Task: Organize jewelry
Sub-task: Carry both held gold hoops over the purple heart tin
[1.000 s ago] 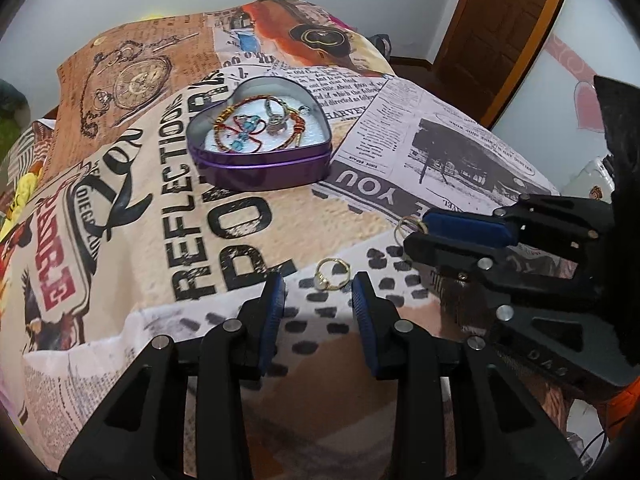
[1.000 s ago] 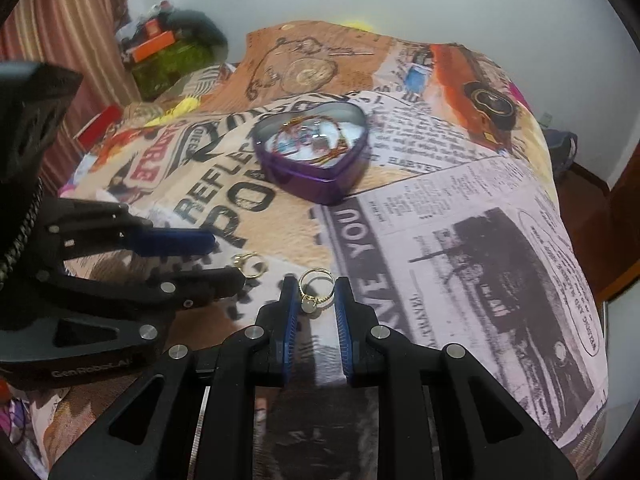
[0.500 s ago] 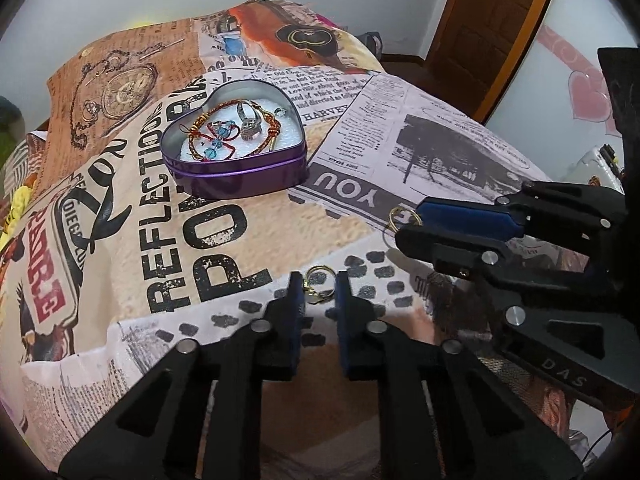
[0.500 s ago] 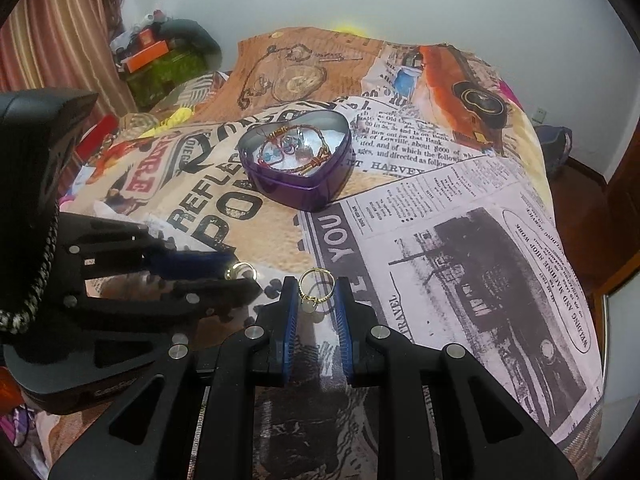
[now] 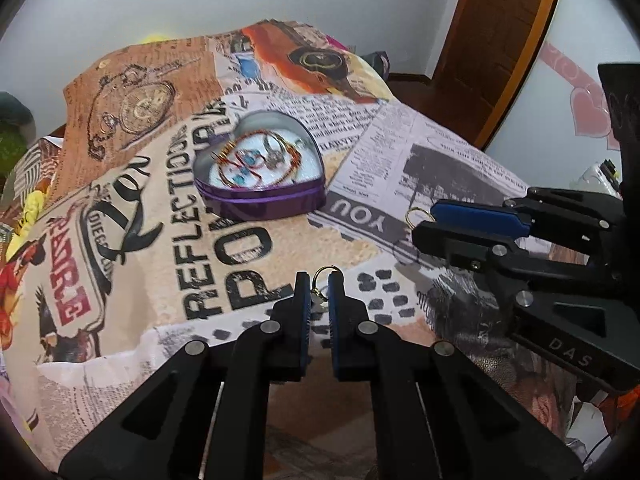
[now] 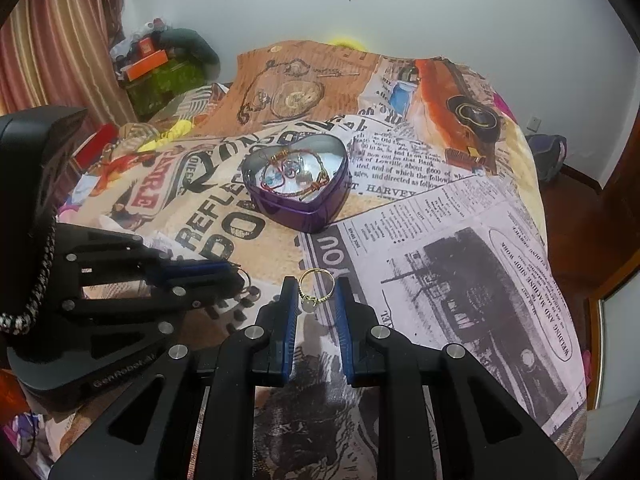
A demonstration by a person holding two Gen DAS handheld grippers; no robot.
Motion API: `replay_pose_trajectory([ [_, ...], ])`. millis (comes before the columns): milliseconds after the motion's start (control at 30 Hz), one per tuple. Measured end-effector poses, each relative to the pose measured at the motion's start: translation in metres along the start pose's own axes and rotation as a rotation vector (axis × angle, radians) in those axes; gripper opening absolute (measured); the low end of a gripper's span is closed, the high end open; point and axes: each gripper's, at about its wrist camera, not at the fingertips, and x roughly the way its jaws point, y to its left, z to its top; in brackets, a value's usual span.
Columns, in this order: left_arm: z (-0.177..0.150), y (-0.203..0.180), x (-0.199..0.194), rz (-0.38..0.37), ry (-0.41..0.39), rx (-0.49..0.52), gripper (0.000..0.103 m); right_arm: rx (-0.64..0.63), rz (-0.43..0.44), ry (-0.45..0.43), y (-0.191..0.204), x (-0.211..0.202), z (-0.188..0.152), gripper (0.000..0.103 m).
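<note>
A purple heart-shaped tin [image 5: 260, 200] sits on the printed bedspread, with bracelets and rings inside; it also shows in the right wrist view [image 6: 298, 206]. My left gripper [image 5: 319, 284] is shut on a gold ring [image 5: 322, 276], held above the spread in front of the tin. My right gripper [image 6: 316, 292] is shut on a second gold ring with a pale stone [image 6: 316, 286], also lifted. In the left wrist view the right gripper [image 5: 424, 220] stands to the right, its ring [image 5: 416, 214] at the tip. In the right wrist view the left gripper [image 6: 236, 276] stands to the left.
The newspaper-print bedspread [image 6: 460, 240] covers the bed. A wooden door [image 5: 500, 40] stands at the back right. Curtains [image 6: 48, 48] and a cluttered pile [image 6: 160, 68] are at the back left. The bed's edge falls away at the right.
My left gripper has closed on the ring that lay on the spread and lifted it. My right gripper has risen with its ring. Both views have pulled back from the tin.
</note>
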Motion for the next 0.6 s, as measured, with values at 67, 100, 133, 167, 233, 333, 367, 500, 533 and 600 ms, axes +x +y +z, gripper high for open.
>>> replay_pose_trajectory([
  [67,0.003,0.004,-0.006,0.004,-0.016,-0.008,0.007,0.002,-0.001,-0.005,0.000,-0.001,0.002,0.016],
  [100,0.004,0.006,-0.007,0.004,-0.020,-0.011,0.007,0.003,-0.002,-0.008,0.000,-0.002,0.004,0.017],
  [133,0.005,0.008,-0.009,0.006,-0.025,-0.011,0.007,0.002,-0.002,-0.012,0.001,-0.002,0.005,0.017],
  [167,0.007,0.010,-0.011,0.011,-0.032,-0.011,0.007,0.002,-0.002,-0.015,0.001,-0.003,0.007,0.017],
  [233,0.009,0.014,-0.014,0.020,-0.040,-0.014,0.007,0.000,-0.001,-0.023,0.002,-0.004,0.011,0.016],
  [333,0.013,0.021,-0.017,0.028,-0.052,-0.024,0.007,-0.005,0.000,-0.038,0.005,-0.006,0.017,0.017],
  [367,0.015,0.023,-0.018,0.029,-0.057,-0.027,0.007,-0.006,0.001,-0.043,0.006,-0.006,0.019,0.017],
  [500,0.021,0.032,-0.022,0.036,-0.076,-0.038,0.007,-0.009,0.006,-0.061,0.008,-0.006,0.028,0.017],
  [533,0.022,0.033,-0.022,0.036,-0.079,-0.039,0.007,-0.009,0.007,-0.067,0.009,-0.006,0.031,0.017],
  [600,0.026,0.037,-0.022,0.040,-0.086,-0.043,0.007,-0.008,0.010,-0.075,0.009,-0.006,0.035,0.017],
])
